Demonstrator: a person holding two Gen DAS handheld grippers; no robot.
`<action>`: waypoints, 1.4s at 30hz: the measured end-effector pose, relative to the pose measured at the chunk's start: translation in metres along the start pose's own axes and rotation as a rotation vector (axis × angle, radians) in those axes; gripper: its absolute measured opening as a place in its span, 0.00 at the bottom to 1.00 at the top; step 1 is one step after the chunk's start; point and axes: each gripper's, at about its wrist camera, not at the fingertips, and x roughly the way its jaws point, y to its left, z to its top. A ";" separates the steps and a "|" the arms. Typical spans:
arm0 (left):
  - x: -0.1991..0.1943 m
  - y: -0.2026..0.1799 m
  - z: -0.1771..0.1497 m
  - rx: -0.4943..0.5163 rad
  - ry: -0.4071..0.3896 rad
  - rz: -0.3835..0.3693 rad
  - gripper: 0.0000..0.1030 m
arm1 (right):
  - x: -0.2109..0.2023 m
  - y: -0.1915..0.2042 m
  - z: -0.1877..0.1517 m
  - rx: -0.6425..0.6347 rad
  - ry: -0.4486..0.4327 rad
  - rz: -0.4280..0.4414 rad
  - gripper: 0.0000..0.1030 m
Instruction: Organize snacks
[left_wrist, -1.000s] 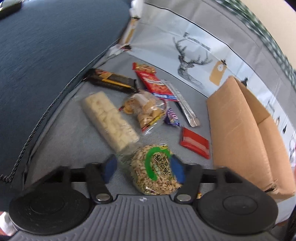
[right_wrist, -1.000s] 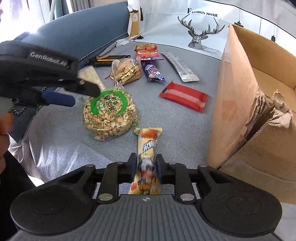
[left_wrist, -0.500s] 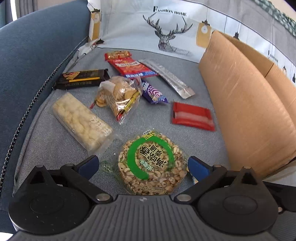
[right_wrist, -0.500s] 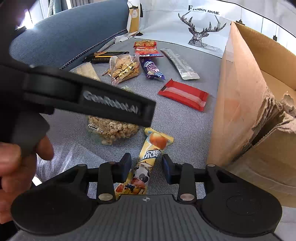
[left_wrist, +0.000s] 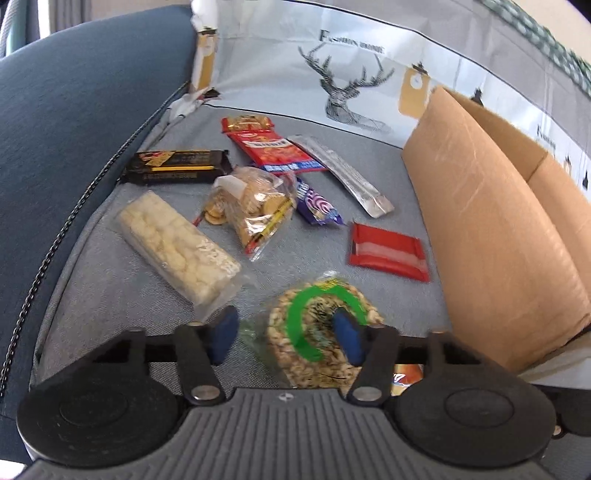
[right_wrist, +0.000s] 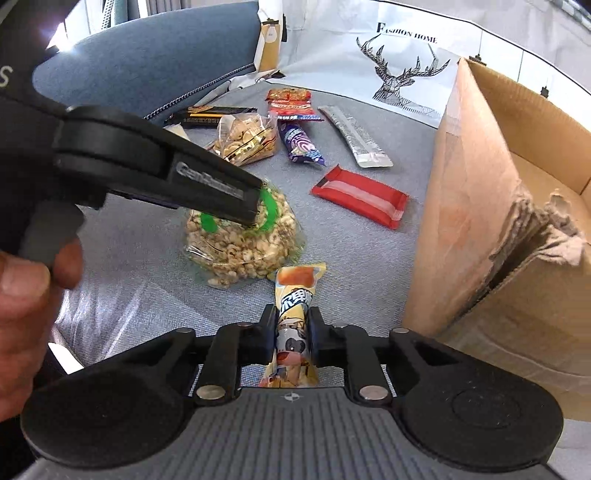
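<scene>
Snacks lie spread over the grey sofa seat, left of the open cardboard box; the round bag of puffed grain with a green ring sits nearest, with the left tool over it. Half a second ago this tool stood wide on both sides of the bag; now its jaws are closing, the right blue pad already lies on the green ring and the left one stands clear of the bag beside its edge, so the bag is not yet pinched. The bag itself has not moved from its place beside the long pale rice cracker pack.

The right tool is closed tight on the yellow snack stick; half a second ago its jaws stood apart with the stick lying slanted between them, now the stick stands straight and is squeezed in the middle. A hand holds the left tool at the left edge of the right view. The red wafer pack, purple candy, silver sachet, cookie bag and black bar lie as before.
</scene>
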 end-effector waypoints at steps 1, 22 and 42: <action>-0.001 0.003 0.001 -0.017 0.004 -0.003 0.55 | -0.002 -0.001 0.000 0.000 -0.006 -0.003 0.17; 0.020 -0.033 -0.008 0.129 0.081 -0.021 0.99 | -0.003 -0.001 -0.007 0.005 0.035 -0.019 0.18; -0.013 0.000 0.002 -0.060 -0.030 -0.131 0.76 | -0.019 0.003 -0.008 -0.003 -0.053 -0.022 0.16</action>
